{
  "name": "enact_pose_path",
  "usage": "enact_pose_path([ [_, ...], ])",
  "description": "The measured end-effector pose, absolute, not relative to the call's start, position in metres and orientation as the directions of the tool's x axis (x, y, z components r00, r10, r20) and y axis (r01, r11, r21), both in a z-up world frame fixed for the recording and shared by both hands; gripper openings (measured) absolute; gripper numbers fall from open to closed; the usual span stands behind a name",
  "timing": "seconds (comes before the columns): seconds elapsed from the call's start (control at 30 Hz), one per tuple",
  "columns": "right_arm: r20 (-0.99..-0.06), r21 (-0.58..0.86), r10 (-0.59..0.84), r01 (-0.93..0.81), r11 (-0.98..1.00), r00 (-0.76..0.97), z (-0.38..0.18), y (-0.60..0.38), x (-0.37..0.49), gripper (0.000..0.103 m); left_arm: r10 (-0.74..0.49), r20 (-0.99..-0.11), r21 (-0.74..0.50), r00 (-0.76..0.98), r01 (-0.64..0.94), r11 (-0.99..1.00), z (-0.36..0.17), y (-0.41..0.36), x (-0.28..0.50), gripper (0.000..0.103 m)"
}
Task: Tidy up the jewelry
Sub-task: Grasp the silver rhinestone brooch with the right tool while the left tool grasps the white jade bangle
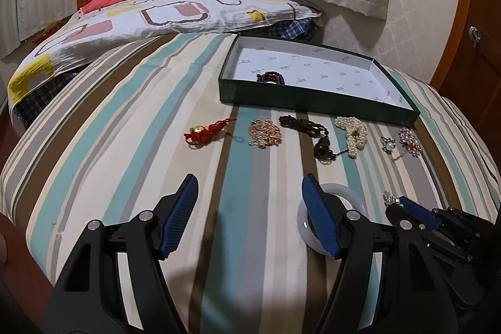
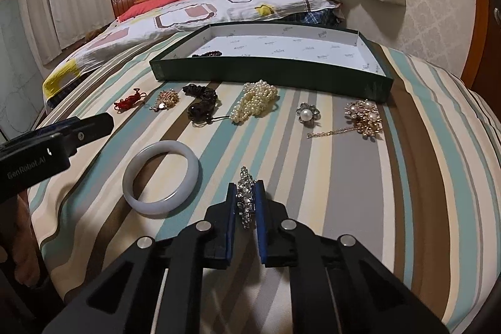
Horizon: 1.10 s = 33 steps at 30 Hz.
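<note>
My right gripper (image 2: pixel 245 187) is shut on a silver rhinestone brooch (image 2: pixel 245 197), pinched upright between the blue pads just above the striped bedspread. A white jade bangle (image 2: pixel 161 177) lies flat to its left. My left gripper (image 1: pixel 250 187) hangs open over the bedspread with nothing between its fingers, and the bangle (image 1: pixel 341 190) shows partly behind its right finger. The green box (image 1: pixel 313 102) with a white lining sits further back and holds a dark red bead bracelet (image 1: pixel 271 77).
In front of the box lies a row of jewelry: a red knot charm (image 2: pixel 128 100), a gold piece (image 2: pixel 167 99), a black cord necklace (image 2: pixel 200 102), a pearl strand (image 2: pixel 255 99), a pearl flower brooch (image 2: pixel 308 114) and a pink gem brooch (image 2: pixel 364 118). A quilt lies beyond.
</note>
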State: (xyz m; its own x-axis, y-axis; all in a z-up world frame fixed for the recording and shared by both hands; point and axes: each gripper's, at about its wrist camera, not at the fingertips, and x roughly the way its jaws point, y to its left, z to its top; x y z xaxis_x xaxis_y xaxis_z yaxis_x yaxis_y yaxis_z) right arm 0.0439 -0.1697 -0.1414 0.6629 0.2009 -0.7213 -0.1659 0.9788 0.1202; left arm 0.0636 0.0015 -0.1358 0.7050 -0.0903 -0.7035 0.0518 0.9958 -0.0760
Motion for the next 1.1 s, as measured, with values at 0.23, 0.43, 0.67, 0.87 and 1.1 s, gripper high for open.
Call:
enact_pose_path([
  [0.23,-0.706,0.119,0.166,-0.115,0.986,0.688,-0.134,-0.193,0.041,0.012,-0.123,-0.708,-0.075,0.696,0.100,0.992,-0.139,-0.019,0.062,0.067],
  [0.43,-0.696,0.139,0.143,-0.064,0.988,0.703,-0.132,-0.218,0.037,0.012,-0.153,-0.714,-0.066,0.683,0.152,0.986,-0.145,-0.043,0.062,0.068],
  [0.67,-0.682,0.179,0.140,-0.023,0.984,0.718,-0.133,-0.238,0.035,0.012,-0.165,-0.713,-0.056,0.682,0.178,0.982,-0.154,-0.064,0.061,0.079],
  [0.87,-0.677,0.198,0.149,-0.016,0.980,0.721,-0.133,-0.242,0.038,0.012,-0.156,-0.732,-0.051,0.663,0.174,0.983,-0.166,-0.073,0.065,0.084],
  [1.1,-0.678,0.200,0.151,-0.018,0.980,0.720,-0.134,-0.243,0.038,0.012,-0.138,-0.741,-0.043,0.657,0.159,0.986,-0.173,-0.072,0.067,0.085],
])
